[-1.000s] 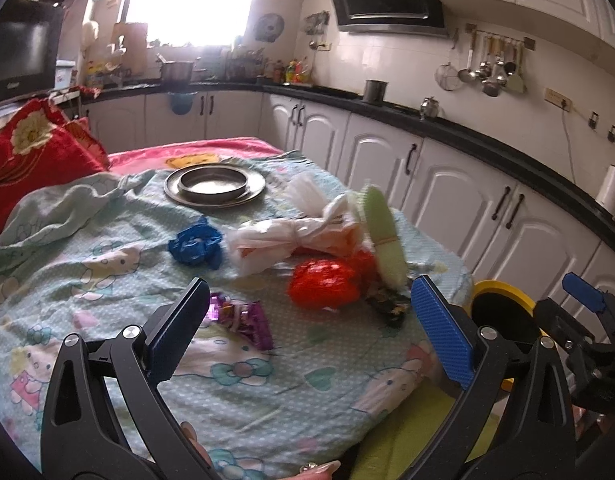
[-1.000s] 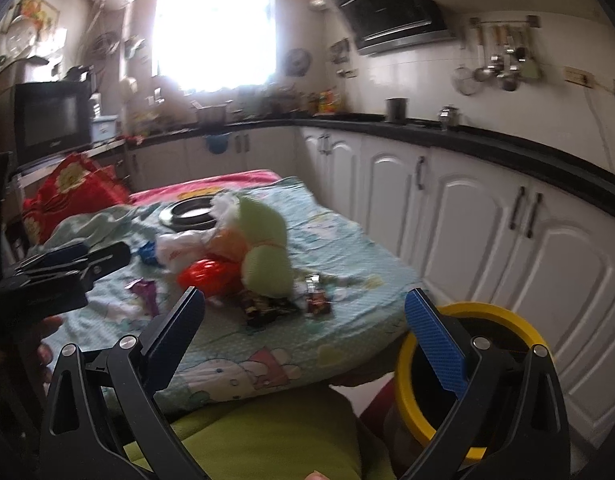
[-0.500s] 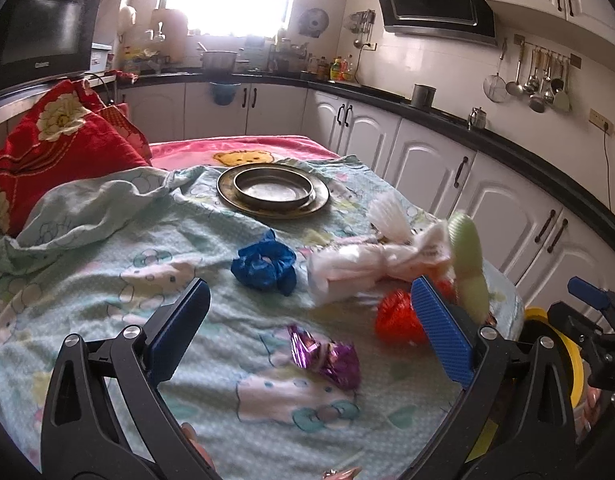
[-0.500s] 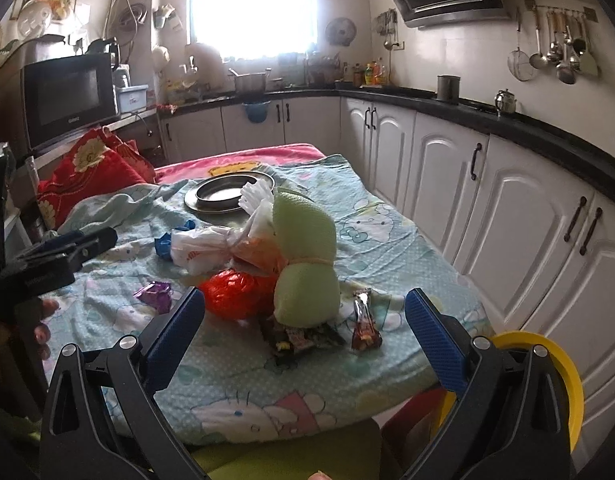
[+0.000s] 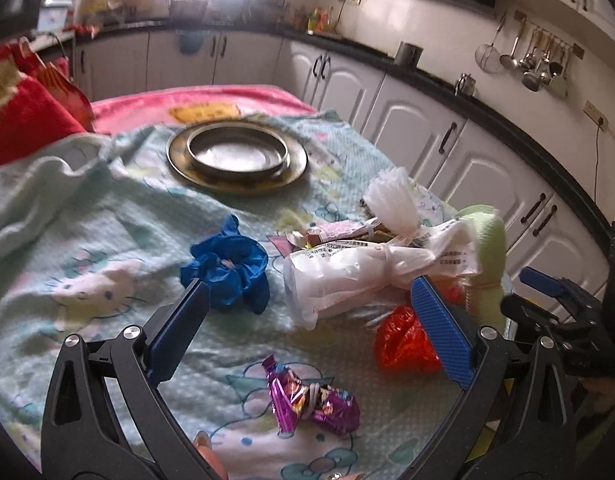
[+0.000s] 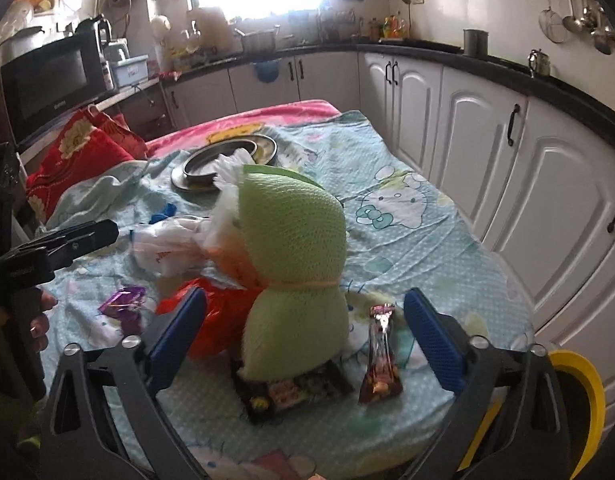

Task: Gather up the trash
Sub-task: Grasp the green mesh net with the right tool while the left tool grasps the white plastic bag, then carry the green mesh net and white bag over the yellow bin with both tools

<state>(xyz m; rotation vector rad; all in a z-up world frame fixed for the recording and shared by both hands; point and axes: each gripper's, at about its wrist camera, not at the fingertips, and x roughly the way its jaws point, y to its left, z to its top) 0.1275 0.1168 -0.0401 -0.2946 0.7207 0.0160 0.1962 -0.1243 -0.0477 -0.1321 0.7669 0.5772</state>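
Observation:
Trash lies on a cartoon-print bedspread (image 5: 87, 280). In the left wrist view I see a blue crumpled bag (image 5: 227, 276), a knotted white plastic bag (image 5: 367, 272), a red bag (image 5: 403, 344) and a purple wrapper (image 5: 307, 396). My left gripper (image 5: 309, 286) hangs open above them, touching nothing. In the right wrist view a green foam net bundle (image 6: 291, 248) stands over a dark snack packet (image 6: 287, 392), beside a brown candy wrapper (image 6: 381, 360). My right gripper (image 6: 305, 300) is wide and closing, the bundle framed between its jaws, pads clear of it.
Stacked metal plates (image 5: 235, 156) sit further back on the bed, with red pillows (image 6: 79, 152) at the far left. A yellow-rimmed bin (image 6: 579, 392) stands off the bed's near right corner. White cabinets (image 6: 487, 140) run along the right side.
Both grippers have moved forward and lower over the bed, so the trash looks larger and nearer. The yellow bin has slipped out of the left wrist view.

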